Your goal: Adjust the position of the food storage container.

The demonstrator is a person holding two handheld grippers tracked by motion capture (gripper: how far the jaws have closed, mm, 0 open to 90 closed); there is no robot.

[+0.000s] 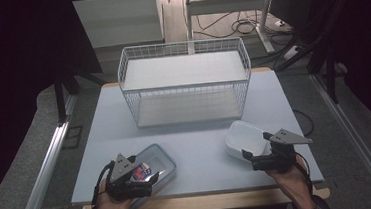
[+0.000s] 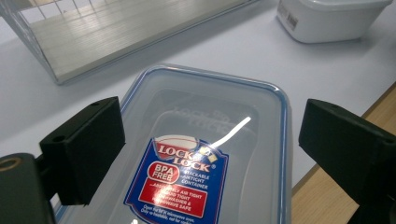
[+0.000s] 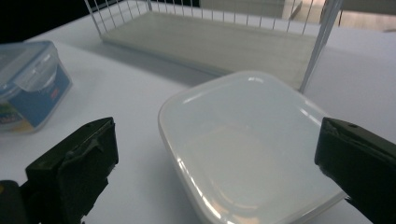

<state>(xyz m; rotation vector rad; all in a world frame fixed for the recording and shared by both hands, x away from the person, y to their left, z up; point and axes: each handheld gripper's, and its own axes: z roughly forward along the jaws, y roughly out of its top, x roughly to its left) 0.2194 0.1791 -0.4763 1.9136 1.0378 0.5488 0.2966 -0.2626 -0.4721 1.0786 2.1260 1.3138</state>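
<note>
Both hand-held grippers, left [image 1: 152, 179] and right [image 1: 255, 155], gape empty over a pale table [image 1: 197, 148] in a dim room.

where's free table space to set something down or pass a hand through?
Bare patches: the middle strip between the clear lidded box and the white container, in front of the wire basket; also the table left of the basket. Crowded: both front corners, where the left gripper and right gripper hover, open.
</note>
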